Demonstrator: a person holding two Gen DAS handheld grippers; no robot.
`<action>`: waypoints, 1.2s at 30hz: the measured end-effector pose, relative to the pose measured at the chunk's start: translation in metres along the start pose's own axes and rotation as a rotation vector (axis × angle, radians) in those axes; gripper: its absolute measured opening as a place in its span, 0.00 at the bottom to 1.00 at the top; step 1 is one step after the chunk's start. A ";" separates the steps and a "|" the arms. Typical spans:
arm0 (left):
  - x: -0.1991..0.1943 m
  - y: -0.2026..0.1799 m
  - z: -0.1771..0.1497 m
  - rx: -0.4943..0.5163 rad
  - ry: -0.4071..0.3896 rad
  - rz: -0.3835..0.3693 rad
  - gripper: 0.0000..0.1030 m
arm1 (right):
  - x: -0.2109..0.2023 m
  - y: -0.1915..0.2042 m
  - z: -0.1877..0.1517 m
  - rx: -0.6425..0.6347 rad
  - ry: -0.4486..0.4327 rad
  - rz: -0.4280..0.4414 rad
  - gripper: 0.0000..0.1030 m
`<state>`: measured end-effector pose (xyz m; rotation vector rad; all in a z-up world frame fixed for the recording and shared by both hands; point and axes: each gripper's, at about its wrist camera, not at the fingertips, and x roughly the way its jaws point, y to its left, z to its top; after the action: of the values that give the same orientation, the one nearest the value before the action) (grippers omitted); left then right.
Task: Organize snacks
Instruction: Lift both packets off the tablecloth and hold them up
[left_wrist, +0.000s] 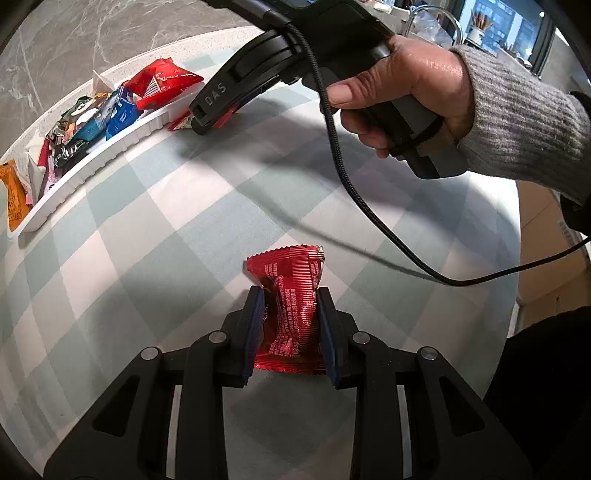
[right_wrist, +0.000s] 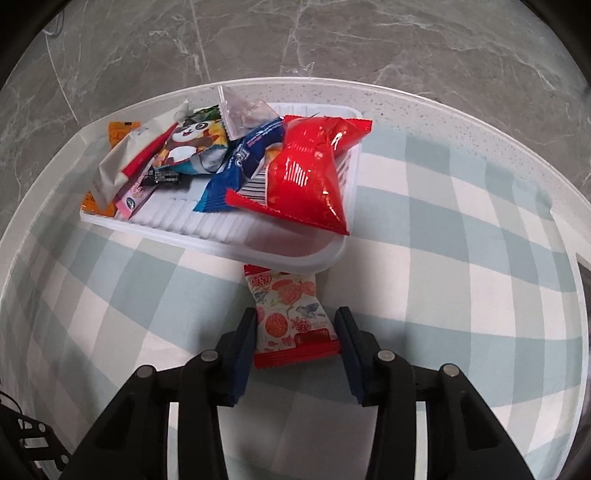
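Observation:
In the left wrist view my left gripper (left_wrist: 290, 295) is shut on a red foil snack packet (left_wrist: 291, 317), pinched at its waist just above the checked tablecloth. In the right wrist view my right gripper (right_wrist: 297, 314) straddles a white-and-red flowered packet (right_wrist: 291, 321) lying flat on the cloth; both blue pads touch its side edges and its far end is tucked under the tray's lip. The white tray (right_wrist: 221, 229) holds a big red bag (right_wrist: 306, 173), a blue packet (right_wrist: 240, 166), a panda packet (right_wrist: 188, 147) and several others. The left wrist view also shows the right gripper (left_wrist: 201, 122) beside the tray (left_wrist: 122, 144).
A hand (left_wrist: 406, 81) in a grey knit sleeve grips the right tool, and its black cable (left_wrist: 369, 214) loops over the cloth. The round table's white rim (right_wrist: 480, 110) borders a grey marble floor. A cardboard box (left_wrist: 546, 258) stands off the table at right.

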<state>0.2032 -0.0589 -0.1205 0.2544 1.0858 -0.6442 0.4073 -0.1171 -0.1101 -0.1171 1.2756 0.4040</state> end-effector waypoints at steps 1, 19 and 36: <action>0.000 0.001 0.000 -0.002 -0.002 -0.005 0.26 | -0.001 -0.002 -0.001 0.013 0.000 0.015 0.44; -0.009 0.043 -0.001 -0.191 -0.059 -0.185 0.22 | -0.026 -0.022 -0.037 0.280 0.017 0.286 0.44; 0.000 0.029 0.010 -0.081 0.023 -0.107 0.28 | -0.030 -0.013 -0.053 0.274 0.035 0.301 0.44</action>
<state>0.2281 -0.0408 -0.1192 0.1346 1.1504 -0.6926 0.3565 -0.1520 -0.0993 0.3042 1.3751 0.4805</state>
